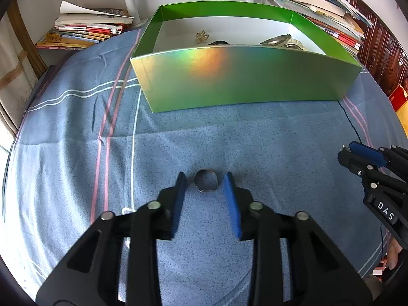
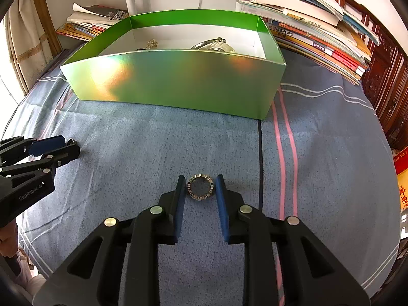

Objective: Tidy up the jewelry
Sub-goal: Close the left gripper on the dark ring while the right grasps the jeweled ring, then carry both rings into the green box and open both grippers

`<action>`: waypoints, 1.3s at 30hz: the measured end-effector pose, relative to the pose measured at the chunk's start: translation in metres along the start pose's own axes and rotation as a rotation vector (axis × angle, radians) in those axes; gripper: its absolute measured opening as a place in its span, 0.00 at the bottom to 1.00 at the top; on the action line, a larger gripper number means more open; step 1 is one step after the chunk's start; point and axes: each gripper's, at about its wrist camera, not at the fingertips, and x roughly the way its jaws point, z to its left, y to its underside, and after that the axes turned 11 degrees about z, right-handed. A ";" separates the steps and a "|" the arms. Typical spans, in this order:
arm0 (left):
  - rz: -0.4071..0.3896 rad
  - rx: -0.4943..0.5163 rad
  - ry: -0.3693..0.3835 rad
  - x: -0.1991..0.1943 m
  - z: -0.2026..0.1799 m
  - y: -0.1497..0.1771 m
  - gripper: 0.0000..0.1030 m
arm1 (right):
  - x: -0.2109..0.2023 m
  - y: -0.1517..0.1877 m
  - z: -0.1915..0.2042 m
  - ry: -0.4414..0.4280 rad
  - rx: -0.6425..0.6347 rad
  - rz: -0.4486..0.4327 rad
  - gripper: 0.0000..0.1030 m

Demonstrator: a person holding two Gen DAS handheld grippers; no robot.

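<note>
Two rings lie on the blue cloth (image 1: 229, 132) near the green box (image 1: 244, 76). Left claw (image 1: 206, 181), wide, straddles the plain ring (image 1: 206, 183). Right claw (image 2: 201, 182), narrow, brackets the studded ring (image 2: 200, 187) without visible grip. Book stacks (image 2: 318, 35) flank the box's far side.

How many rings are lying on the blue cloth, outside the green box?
2. A plain ring lies between the open left tongs; a studded ring lies between the open right tongs. The box wall may hide others.
</note>
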 end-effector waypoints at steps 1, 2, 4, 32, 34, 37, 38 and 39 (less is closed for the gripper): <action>0.000 0.001 0.000 0.000 0.000 0.000 0.35 | 0.000 0.000 0.000 -0.001 0.000 0.001 0.33; 0.000 0.003 0.001 0.000 0.000 0.000 0.37 | 0.000 0.000 0.000 -0.002 -0.001 0.002 0.35; 0.000 0.004 0.004 0.000 0.001 0.001 0.37 | 0.000 0.001 0.003 0.001 -0.007 0.002 0.35; -0.038 0.038 0.010 -0.017 -0.009 0.001 0.19 | -0.011 0.000 0.004 0.002 -0.025 -0.034 0.21; -0.065 0.041 0.005 -0.027 -0.009 -0.002 0.19 | -0.024 -0.005 0.002 0.001 -0.027 -0.073 0.20; -0.143 0.048 -0.014 -0.052 -0.008 -0.013 0.19 | -0.050 -0.021 -0.001 0.020 -0.024 -0.160 0.21; -0.163 0.048 -0.020 -0.058 -0.008 -0.017 0.19 | -0.055 -0.027 -0.002 0.025 -0.021 -0.180 0.20; -0.189 0.048 -0.030 -0.066 -0.007 -0.022 0.19 | -0.062 -0.033 -0.003 0.031 -0.016 -0.203 0.20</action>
